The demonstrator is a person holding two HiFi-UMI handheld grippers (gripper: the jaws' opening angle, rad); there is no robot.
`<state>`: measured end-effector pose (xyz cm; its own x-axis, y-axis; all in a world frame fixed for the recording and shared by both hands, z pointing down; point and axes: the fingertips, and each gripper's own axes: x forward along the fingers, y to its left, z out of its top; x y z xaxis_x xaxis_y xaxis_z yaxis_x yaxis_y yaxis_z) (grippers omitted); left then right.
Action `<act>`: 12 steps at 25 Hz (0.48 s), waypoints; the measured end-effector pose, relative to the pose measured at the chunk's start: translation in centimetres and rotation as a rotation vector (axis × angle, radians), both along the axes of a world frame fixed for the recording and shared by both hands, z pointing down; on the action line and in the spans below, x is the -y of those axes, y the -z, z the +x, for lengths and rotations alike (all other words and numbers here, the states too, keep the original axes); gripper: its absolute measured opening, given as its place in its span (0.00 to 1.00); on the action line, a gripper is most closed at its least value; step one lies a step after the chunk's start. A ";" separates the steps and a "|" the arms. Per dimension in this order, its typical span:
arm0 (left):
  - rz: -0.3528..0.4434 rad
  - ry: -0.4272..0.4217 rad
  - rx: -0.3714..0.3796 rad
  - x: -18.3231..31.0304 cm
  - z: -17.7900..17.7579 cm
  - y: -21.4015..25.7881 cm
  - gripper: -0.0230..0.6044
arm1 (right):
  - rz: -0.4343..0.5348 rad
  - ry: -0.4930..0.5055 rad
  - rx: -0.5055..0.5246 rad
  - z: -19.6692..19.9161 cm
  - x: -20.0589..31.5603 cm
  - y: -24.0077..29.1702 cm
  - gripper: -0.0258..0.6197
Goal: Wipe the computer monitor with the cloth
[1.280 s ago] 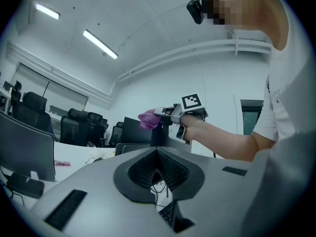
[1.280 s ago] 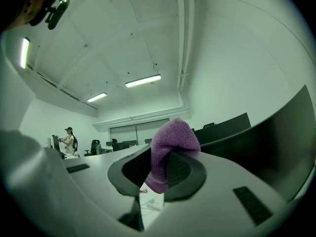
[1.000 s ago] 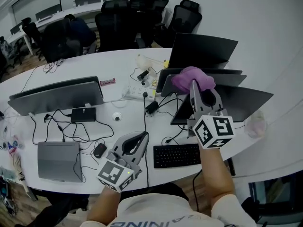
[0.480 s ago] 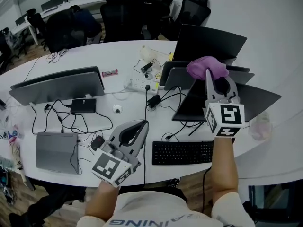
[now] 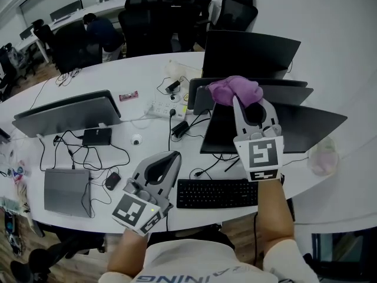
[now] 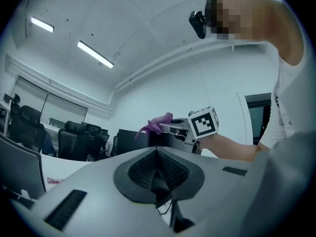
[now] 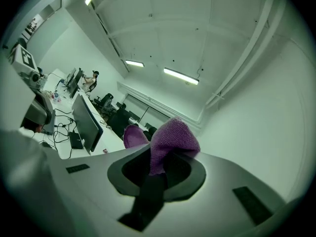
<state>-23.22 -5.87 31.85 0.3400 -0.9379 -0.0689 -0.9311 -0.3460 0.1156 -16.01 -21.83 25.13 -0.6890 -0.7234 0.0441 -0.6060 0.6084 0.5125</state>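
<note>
Right gripper (image 5: 238,101) stays clamped on the cloth (image 5: 235,89). Cloth has barely moved along the monitor (image 5: 288,93) top edge just ahead, so the wipe has hardly progressed. Left gripper (image 5: 165,160) is closed, empty, idle.

Part of dark flat monitor (image 5: 306,125) hidden behind purple knitted cloth (image 5: 235,90), right gripper (image 5: 250,103); small red packet (image 5: 128,96) too small to identify.

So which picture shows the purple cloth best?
Right gripper view: the purple cloth is big and close, pinched in the jaws. The head view shows it small; the left gripper view, only a faraway scrap.
</note>
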 end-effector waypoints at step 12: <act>0.010 0.034 0.042 2.3 5.2 1.7 0.05 | -0.050 0.063 0.018 4.2 1.2 -0.1 0.13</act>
<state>-18.04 -8.19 30.18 0.3108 -0.9483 -0.0649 -0.9462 -0.3151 0.0730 -11.83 -23.07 25.27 -0.7338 -0.6761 0.0664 -0.5748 0.6700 0.4698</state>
